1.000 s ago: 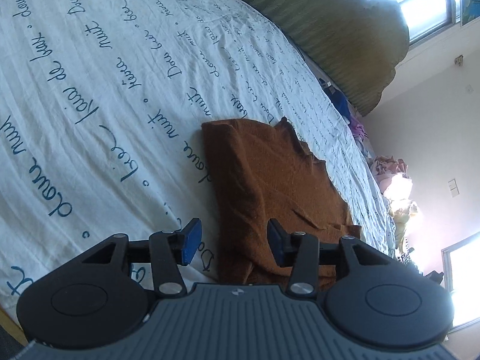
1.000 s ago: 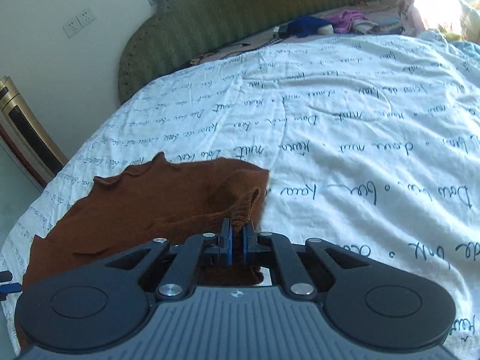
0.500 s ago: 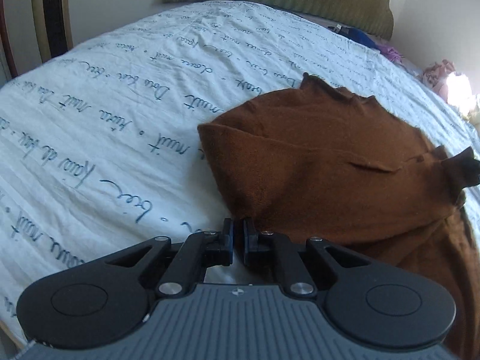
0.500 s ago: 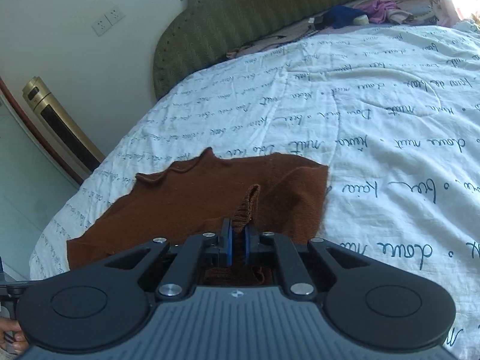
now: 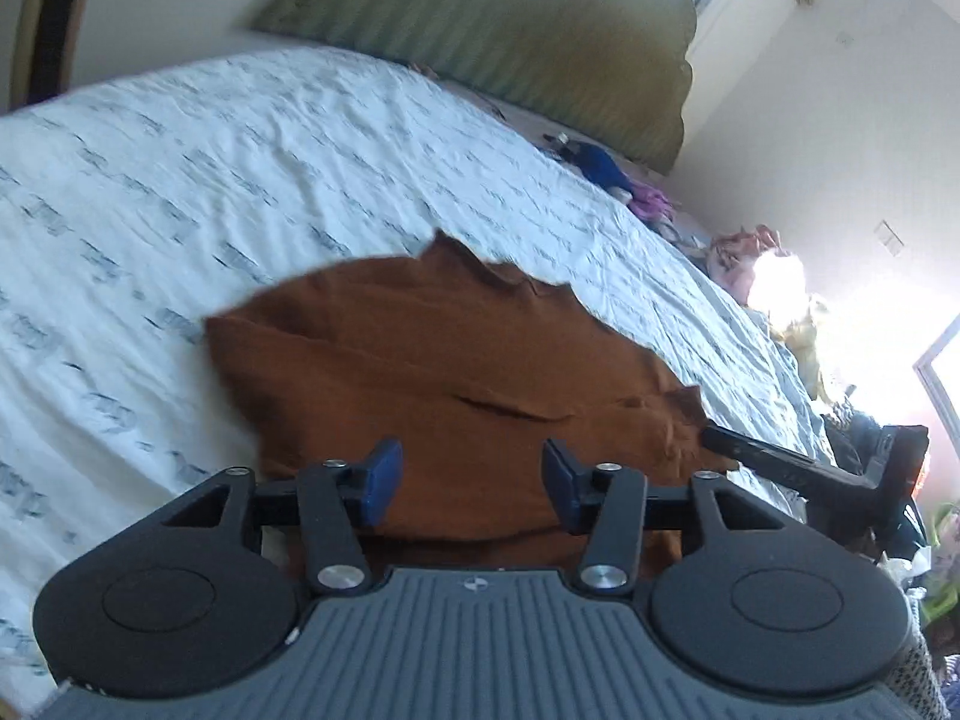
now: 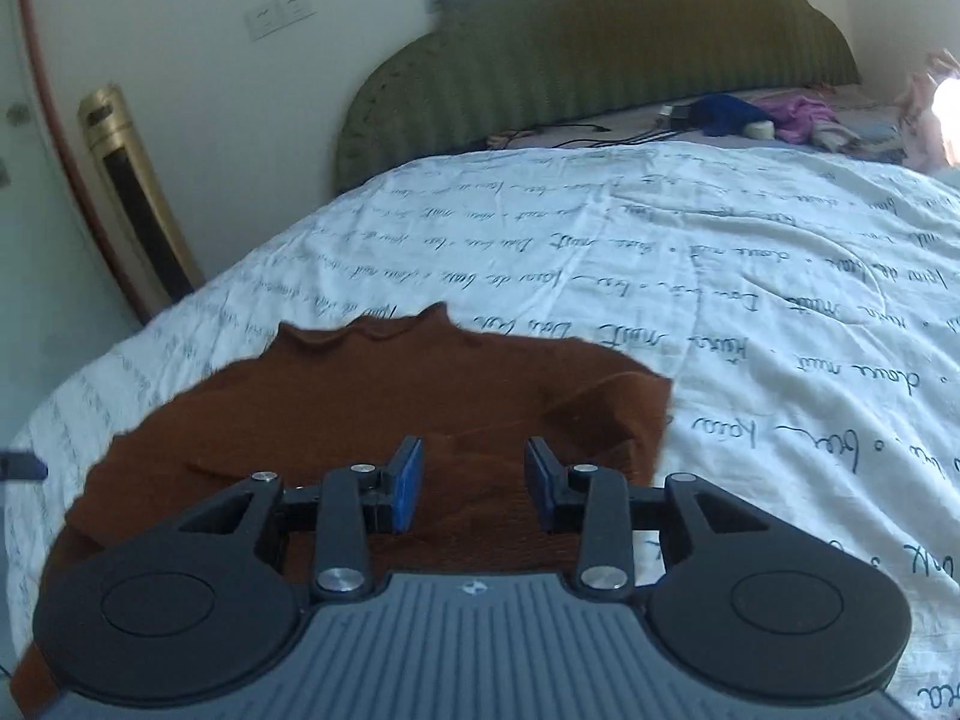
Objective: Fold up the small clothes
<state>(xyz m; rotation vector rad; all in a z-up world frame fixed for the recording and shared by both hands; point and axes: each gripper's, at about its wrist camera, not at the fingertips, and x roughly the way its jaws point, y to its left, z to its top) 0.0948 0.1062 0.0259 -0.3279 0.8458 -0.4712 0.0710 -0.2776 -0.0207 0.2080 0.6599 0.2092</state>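
Observation:
A small rust-brown knitted garment (image 5: 432, 372) (image 6: 372, 396) lies folded over on the white bedspread with dark script (image 5: 240, 180) (image 6: 720, 300). My left gripper (image 5: 471, 483) hovers over its near edge, jaws opening, nothing pinched between the blue pads (image 5: 379, 480). My right gripper (image 6: 474, 489) hangs over the garment's near right part, jaws opening too, and the cloth lies below the blue pads (image 6: 408, 489) rather than between them. In the left wrist view the right gripper's finger (image 5: 774, 459) shows at the garment's right edge.
A green padded headboard (image 6: 600, 48) stands at the far end of the bed. Blue and pink clothes (image 6: 756, 111) and cables lie beneath it. A gold tower unit (image 6: 138, 198) stands by the left wall. Bright window light glares at the right (image 5: 870, 324).
Both grippers let go: the right one released the brown fold it pinched, and the left one shut briefly at the garment's edge and opened again. Both rose and rolled.

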